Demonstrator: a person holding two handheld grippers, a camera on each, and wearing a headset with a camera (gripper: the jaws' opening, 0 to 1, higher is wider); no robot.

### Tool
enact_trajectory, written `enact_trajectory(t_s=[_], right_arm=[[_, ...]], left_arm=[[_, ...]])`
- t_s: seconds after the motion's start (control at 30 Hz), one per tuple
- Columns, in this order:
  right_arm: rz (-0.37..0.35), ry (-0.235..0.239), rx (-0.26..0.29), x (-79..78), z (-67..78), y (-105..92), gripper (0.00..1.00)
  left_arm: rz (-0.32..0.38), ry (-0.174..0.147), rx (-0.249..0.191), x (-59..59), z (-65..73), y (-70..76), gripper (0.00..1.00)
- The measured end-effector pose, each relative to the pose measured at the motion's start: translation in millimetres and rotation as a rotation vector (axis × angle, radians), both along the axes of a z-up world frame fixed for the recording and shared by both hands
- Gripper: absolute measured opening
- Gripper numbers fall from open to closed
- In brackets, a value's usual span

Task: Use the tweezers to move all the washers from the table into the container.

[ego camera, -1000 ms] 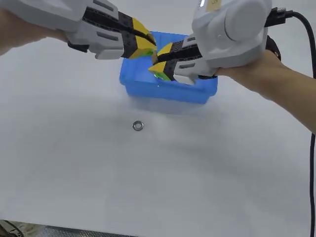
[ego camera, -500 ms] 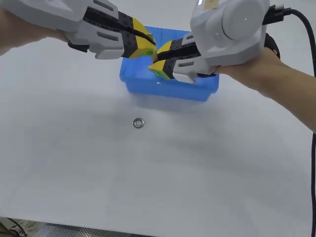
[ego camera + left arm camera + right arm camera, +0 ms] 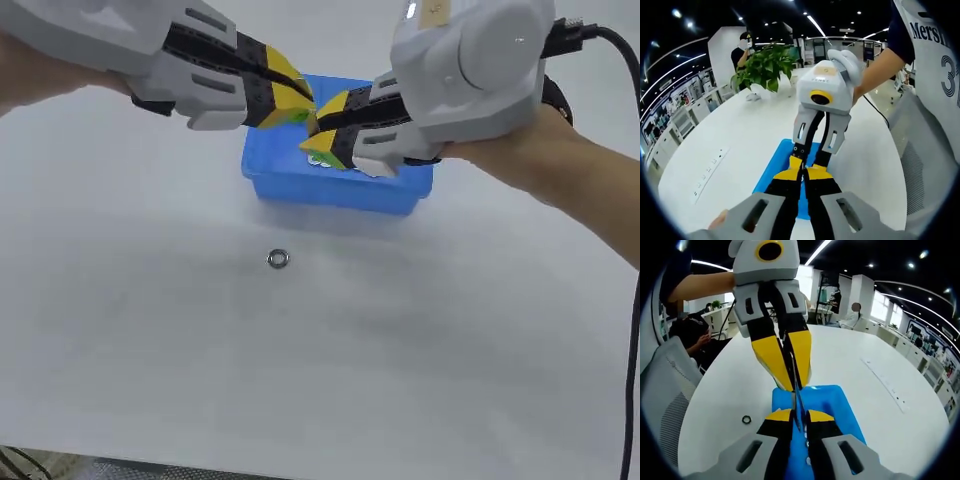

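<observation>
One washer [image 3: 278, 259], one blue container [image 3: 330, 188], one tweezers [image 3: 797, 401], left tongs [image 3: 298, 100] and right tongs [image 3: 318, 136].

We find an open-plan office: a wide white surface [image 3: 320, 370] with a built-in socket strip [image 3: 707, 172], a potted plant [image 3: 762, 70], grey mesh chairs [image 3: 662, 400], ceiling strip lights [image 3: 815, 25], further desks, and a seated person [image 3: 690, 335] beyond.

In the head view, the tips of the left gripper [image 3: 298, 100] and the right gripper [image 3: 325, 140] cover much of the inside of the container [image 3: 300, 185], so its content cannot be told. The tweezers [image 3: 797, 395] show as only 1 thin dark strip, and whether the left gripper also clamps them is unclear. The rear of the left gripper is cut off by the picture's edge.
</observation>
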State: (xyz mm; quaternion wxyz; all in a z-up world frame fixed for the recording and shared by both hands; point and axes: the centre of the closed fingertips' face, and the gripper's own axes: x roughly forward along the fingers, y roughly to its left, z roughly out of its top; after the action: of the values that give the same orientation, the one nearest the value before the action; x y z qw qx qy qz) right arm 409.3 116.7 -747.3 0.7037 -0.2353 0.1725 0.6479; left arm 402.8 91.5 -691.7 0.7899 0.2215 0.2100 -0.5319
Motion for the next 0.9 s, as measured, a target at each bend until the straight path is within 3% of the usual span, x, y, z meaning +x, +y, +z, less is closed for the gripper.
enact_trajectory(t_s=[0.47, 0.9], right_arm=[[0.034, -0.039, 0.029, -38.1, 37.4, 2.3, 0.10], [0.065, -0.043, 0.026, -80.0, 46.2, 15.6, 0.08]], left_arm=[[-0.039, -0.064, 0.004, -36.2, 34.6, -5.9, 0.07], [-0.005, -0.060, 0.005, -72.7, 42.1, 9.7, 0.06]])
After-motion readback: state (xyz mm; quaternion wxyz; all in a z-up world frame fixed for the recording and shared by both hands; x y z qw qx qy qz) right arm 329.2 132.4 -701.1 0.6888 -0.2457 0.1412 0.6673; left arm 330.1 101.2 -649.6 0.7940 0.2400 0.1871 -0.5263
